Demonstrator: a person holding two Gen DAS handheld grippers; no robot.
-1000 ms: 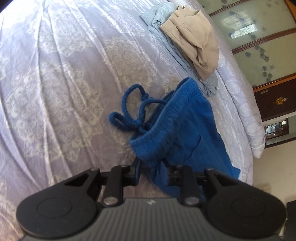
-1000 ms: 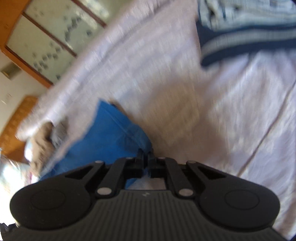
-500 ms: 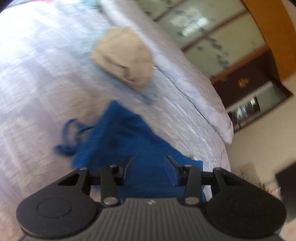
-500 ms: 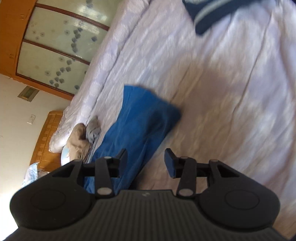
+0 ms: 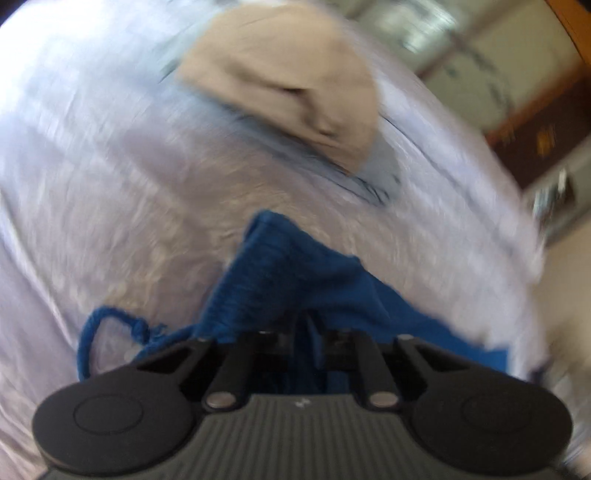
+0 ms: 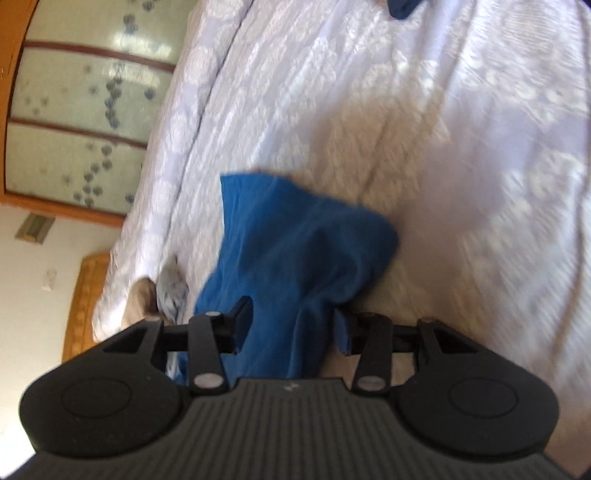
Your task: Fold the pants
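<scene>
Blue drawstring pants (image 5: pixel 295 269) lie bunched on the pale patterned bedspread (image 5: pixel 92 184). Their drawstring loop (image 5: pixel 92 332) trails to the left. My left gripper (image 5: pixel 308 332) is shut on a fold of the blue cloth at the waistband end; the view is blurred. In the right wrist view the pants (image 6: pixel 295 240) lie in a heap in front of my right gripper (image 6: pixel 291 325). Its jaws stand open with blue cloth between them.
A beige garment (image 5: pixel 288 77) lies on a light blue one (image 5: pixel 373 173) further up the bed. A dark blue striped garment (image 6: pixel 402 7) shows at the far edge. Wooden cabinets with frosted glass doors (image 6: pixel 74 110) stand beyond the bed's edge.
My left gripper, open half a second ago, has shut on the pants and moved up the bed. My right gripper has let go of the pants and stands open over them.
</scene>
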